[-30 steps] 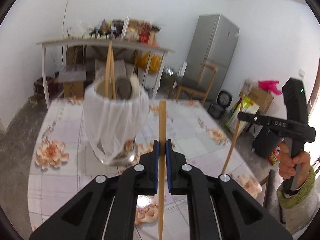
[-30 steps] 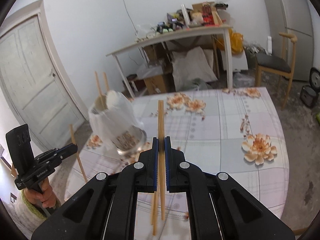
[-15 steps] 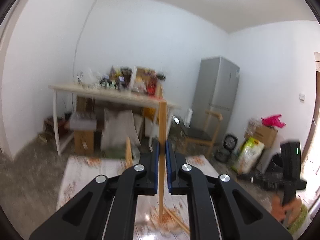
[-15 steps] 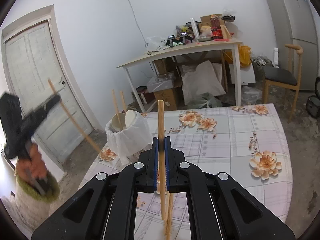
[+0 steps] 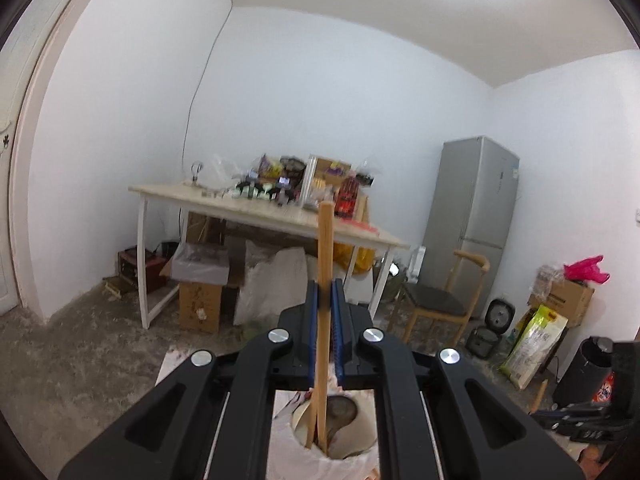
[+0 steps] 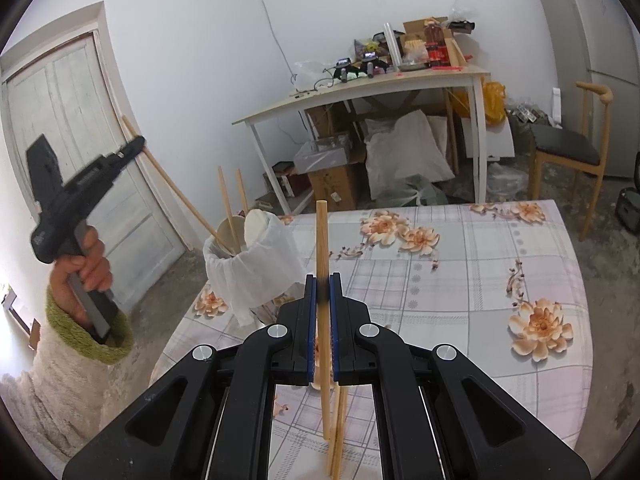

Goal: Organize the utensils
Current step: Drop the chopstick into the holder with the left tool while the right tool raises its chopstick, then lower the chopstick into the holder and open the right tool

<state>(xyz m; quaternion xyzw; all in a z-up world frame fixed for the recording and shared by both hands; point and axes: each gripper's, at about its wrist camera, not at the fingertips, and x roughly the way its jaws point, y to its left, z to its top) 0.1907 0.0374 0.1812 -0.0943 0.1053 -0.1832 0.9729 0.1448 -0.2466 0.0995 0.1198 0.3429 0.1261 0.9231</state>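
Holder (image 5: 352,456) base behind jaws

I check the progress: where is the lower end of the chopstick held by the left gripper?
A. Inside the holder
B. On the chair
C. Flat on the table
A: the chopstick in the left gripper slants down into the holder mouth.

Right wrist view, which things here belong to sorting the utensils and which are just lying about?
Belongs to the job:
- left hand-held gripper, shut on a chopstick
- right hand-held gripper, shut on another chopstick
- utensil holder
- loose chopsticks

Just lying about:
- cluttered side table
- chair
- fridge
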